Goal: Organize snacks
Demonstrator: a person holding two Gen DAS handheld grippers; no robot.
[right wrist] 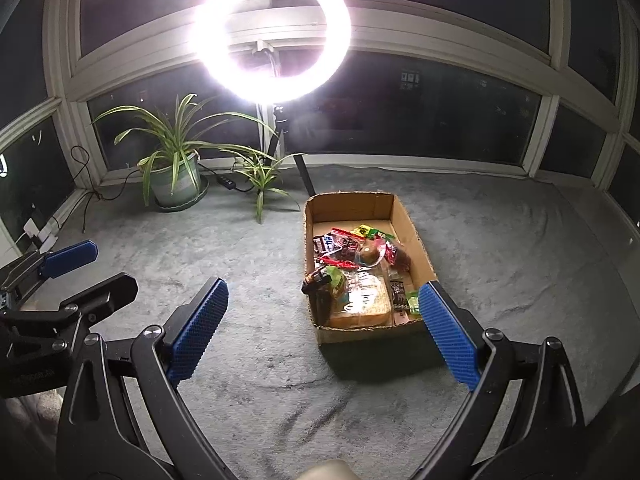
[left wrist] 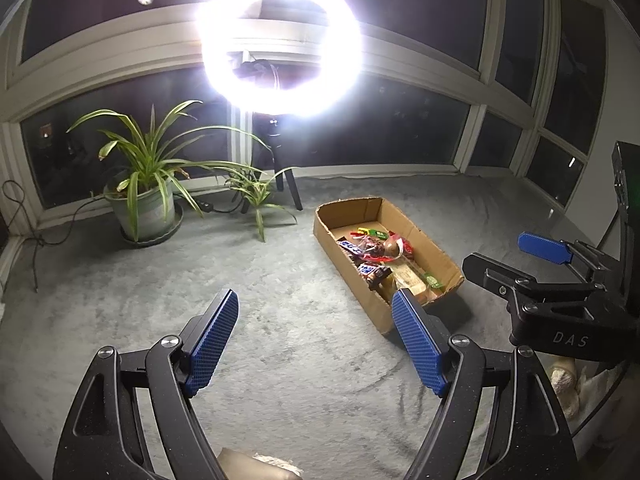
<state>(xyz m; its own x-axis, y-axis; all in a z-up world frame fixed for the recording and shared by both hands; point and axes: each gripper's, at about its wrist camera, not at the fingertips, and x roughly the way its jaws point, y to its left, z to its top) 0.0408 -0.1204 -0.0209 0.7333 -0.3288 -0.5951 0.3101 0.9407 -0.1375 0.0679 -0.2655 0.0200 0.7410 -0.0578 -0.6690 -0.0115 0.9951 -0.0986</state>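
Here both grippers, left (left wrist: 316, 344) and right (right wrist: 322, 338), fingers wide, apparently empty; snacks (right wrist: 352, 272) in cardboard box (right wrist: 348, 206).

Grey carpet (right wrist: 500, 240): bare across the lower and middle frame, open to passage on every side of the cardboard box (right wrist: 416, 236).

Cardboard box: centre-right, open-topped, low walls, reachable from above; snack packets (right wrist: 352, 264) crowd its floor.

Potted plant (right wrist: 176, 176): upper left, long leaves spreading over the carpet.

Ring light (right wrist: 272, 36): top centre, its stand legs (right wrist: 304, 176) planted just behind the box.

Cables (right wrist: 84, 196): far left along the window wall.
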